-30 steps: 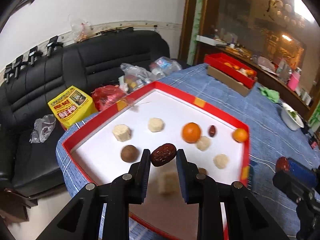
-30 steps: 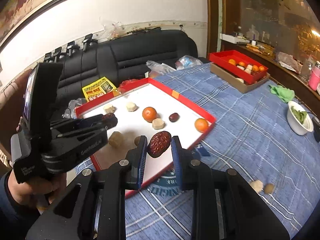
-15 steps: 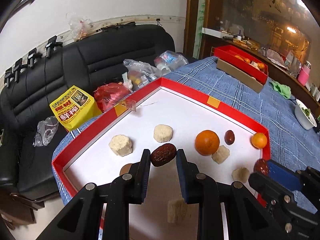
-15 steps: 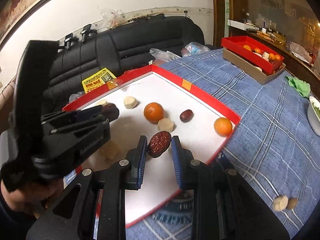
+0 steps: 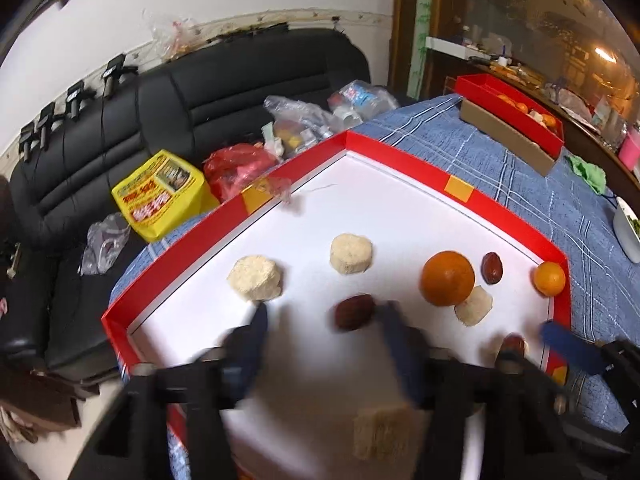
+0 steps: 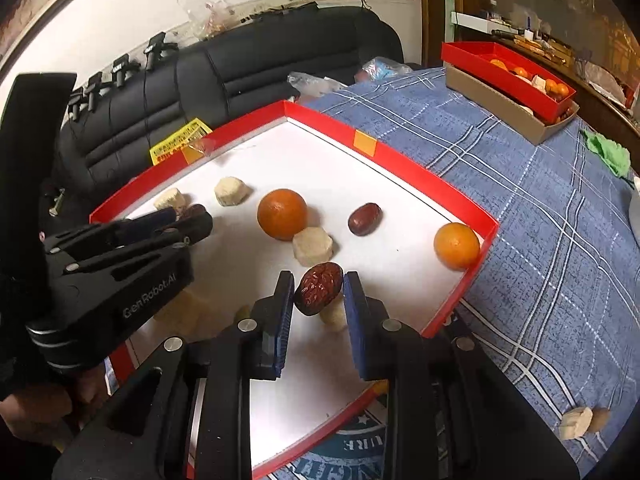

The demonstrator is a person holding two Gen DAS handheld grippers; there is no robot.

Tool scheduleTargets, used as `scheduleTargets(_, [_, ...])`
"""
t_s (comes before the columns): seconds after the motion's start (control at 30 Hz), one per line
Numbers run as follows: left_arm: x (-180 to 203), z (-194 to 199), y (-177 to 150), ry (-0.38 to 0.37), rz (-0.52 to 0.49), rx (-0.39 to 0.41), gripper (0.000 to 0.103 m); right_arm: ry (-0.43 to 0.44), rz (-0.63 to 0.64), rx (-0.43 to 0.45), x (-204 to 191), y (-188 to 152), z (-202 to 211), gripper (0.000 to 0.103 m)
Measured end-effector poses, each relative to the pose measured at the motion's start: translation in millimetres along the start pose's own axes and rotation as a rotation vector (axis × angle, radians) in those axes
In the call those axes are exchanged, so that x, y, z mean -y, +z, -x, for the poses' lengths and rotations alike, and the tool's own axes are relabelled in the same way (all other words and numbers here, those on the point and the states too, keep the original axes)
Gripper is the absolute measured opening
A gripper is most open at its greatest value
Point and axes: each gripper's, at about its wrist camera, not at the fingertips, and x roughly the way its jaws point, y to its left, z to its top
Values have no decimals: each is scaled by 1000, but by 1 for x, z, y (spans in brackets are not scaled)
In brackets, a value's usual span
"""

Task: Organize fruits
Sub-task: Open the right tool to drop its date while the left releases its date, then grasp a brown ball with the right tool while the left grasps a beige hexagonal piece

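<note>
A red-rimmed white tray (image 5: 404, 178) (image 6: 400, 160) holds two oranges (image 5: 447, 278) (image 6: 282, 214), several pale cakes (image 5: 351, 253) and a red date (image 5: 491, 267) (image 6: 364, 219). My left gripper (image 5: 320, 316) is blurred and its jaws stand wide apart over the tray; a dark red date (image 5: 354, 312) lies between them, near the right finger. It also shows in the right wrist view (image 6: 188, 220). My right gripper (image 6: 318, 292) is shut on a wrinkled red date (image 6: 319, 288), low over the tray's near right part.
A blue checked cloth (image 6: 540, 200) covers the table. A second red box (image 6: 508, 74) of fruit sits at the far right. Two small pieces (image 6: 582, 422) lie on the cloth at the near right. A black sofa (image 5: 200, 92) with bags stands behind the tray.
My left gripper has opened and let go of its date over the tray. Both grippers have moved forward and lower over the tray; the right one still holds its date.
</note>
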Motion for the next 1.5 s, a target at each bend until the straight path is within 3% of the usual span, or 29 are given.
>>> scheduleTargets(0.07, [-5,6,-2,9,32,-1,67,-19,1,7,1,-2,7,66])
scheduleTargets(0.23, [-17,28,-9,-6,134,-4,67,-46,-2,72,13,-15,49,66])
scheduleTargets(0.37, [-8,59,-18,-38,157,69,67,-82,-45,130,40,-37,90,66])
scheduleTargets(0.5, [33,86,-35,-116,56,113,67,-160,-123,166,88,-70,128,66])
scheduleTargets(0.67, [99,100,-63,-222,-132,117,67,-287,-219,97,160,-118,141,65])
scheduleTargets(0.8, [143,98,-84,-279,-233,77,67,-312,-238,50,186,-139,137,61])
scheduleTargets(1.03, [179,94,-96,-302,-327,59,68,-316,-194,10,195,-127,110,44])
scheduleTargets(1.17, [192,86,-98,-318,-351,41,68,-316,-150,-8,188,-118,94,43])
scheduleTargets(1.27, [209,81,-99,-339,-383,41,68,-294,-144,-17,189,-112,85,22])
scheduleTargets(1.5, [264,72,-106,-413,-489,11,58,-323,-215,3,209,-127,107,22])
